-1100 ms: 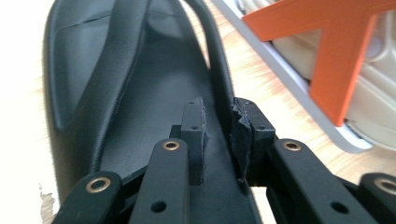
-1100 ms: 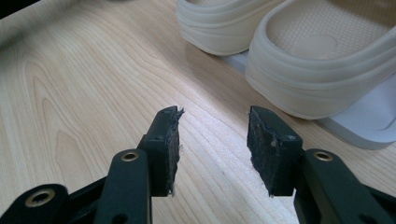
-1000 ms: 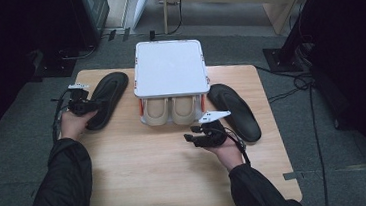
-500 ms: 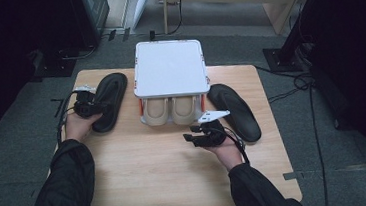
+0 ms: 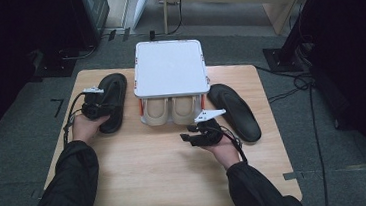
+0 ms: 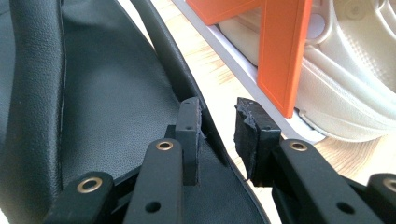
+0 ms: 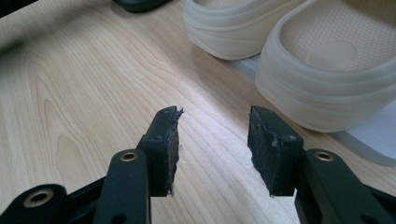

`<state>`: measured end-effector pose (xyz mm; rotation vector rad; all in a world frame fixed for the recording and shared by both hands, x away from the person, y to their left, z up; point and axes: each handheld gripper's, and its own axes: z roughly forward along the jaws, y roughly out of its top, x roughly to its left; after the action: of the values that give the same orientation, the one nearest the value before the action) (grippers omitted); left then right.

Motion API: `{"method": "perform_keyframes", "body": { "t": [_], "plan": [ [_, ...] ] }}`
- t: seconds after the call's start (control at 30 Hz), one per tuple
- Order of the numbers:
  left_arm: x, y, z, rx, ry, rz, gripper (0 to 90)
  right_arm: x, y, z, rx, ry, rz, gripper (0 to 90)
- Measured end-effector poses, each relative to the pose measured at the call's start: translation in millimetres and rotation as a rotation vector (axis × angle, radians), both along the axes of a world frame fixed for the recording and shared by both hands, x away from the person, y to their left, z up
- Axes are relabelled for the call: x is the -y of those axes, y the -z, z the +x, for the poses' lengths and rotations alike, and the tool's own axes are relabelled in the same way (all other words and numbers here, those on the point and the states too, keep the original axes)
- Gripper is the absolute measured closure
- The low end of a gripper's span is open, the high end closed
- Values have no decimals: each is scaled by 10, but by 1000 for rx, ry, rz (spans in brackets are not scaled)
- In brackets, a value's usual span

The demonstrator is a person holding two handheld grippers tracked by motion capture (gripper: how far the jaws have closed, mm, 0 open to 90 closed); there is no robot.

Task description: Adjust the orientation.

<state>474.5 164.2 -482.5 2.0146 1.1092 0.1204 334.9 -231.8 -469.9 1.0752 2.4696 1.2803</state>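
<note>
A black slipper (image 5: 115, 91) lies at the table's left, and my left gripper (image 5: 103, 110) hovers over its inner side. In the left gripper view the black slipper (image 6: 107, 93) has its rim running between the jaws: one jaw over the insole, the other over the wood. My left gripper (image 6: 217, 116) is open by a narrow gap. My right gripper (image 5: 188, 135) is held just above the wood in front of two cream slippers (image 5: 174, 109). In its own view the right gripper (image 7: 215, 126) is open wide with nothing between its fingers, and a cream slipper (image 7: 327, 60) sits just ahead.
A white-topped rack (image 5: 169, 66) with orange legs (image 6: 280, 51) stands at the back centre over the cream slippers. A second black slipper (image 5: 234, 111) lies to its right. The wooden table (image 5: 152, 176) has bare room in front, near the person's sleeves.
My left gripper has moved right, from beside the left black slipper to over its inner rim. The right gripper has stayed almost in place.
</note>
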Motion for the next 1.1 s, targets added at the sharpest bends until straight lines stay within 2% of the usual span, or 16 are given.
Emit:
{"method": "perform_keyframes", "body": {
  "t": [0.1, 0.17, 0.27, 0.3, 0.4, 0.53, 0.7, 0.83, 0.93, 1.03, 1.1],
  "plan": [
    [34, -1, -5, 1, 9, 4, 713, -8, 1, 3, 0, -4, -2, 537],
    [55, 10, -1, -9, 12, -17, 704, -14, 4, 5, 2, -3, -1, 537],
    [83, 5, -4, -10, 15, -29, 701, -13, 2, 5, 2, -4, -4, 537],
    [113, -22, -6, -8, 29, -39, 701, -11, 1, 6, 3, -3, -3, 537],
    [158, -74, -10, 16, 24, -4, 674, -9, 1, 8, 4, -3, -3, 537],
    [126, -128, -18, 24, 19, 16, 643, -1, -5, 8, 4, -1, -1, 537],
    [-45, -242, -47, 48, -8, 11, 592, 5, -9, 4, 2, 2, -1, 537],
    [-197, -256, -49, 36, -39, 16, 567, -3, -7, 2, 4, -1, -2, 537],
    [-311, -245, -34, 44, -73, 19, 534, -5, -5, 1, -2, -1, -4, 537],
    [-402, -234, 5, 20, -101, 14, 532, -9, 1, 2, -3, -3, -5, 536],
    [-446, -232, 41, 9, -111, 25, 531, -11, 2, 1, -4, -1, -5, 536]
  ]
}}
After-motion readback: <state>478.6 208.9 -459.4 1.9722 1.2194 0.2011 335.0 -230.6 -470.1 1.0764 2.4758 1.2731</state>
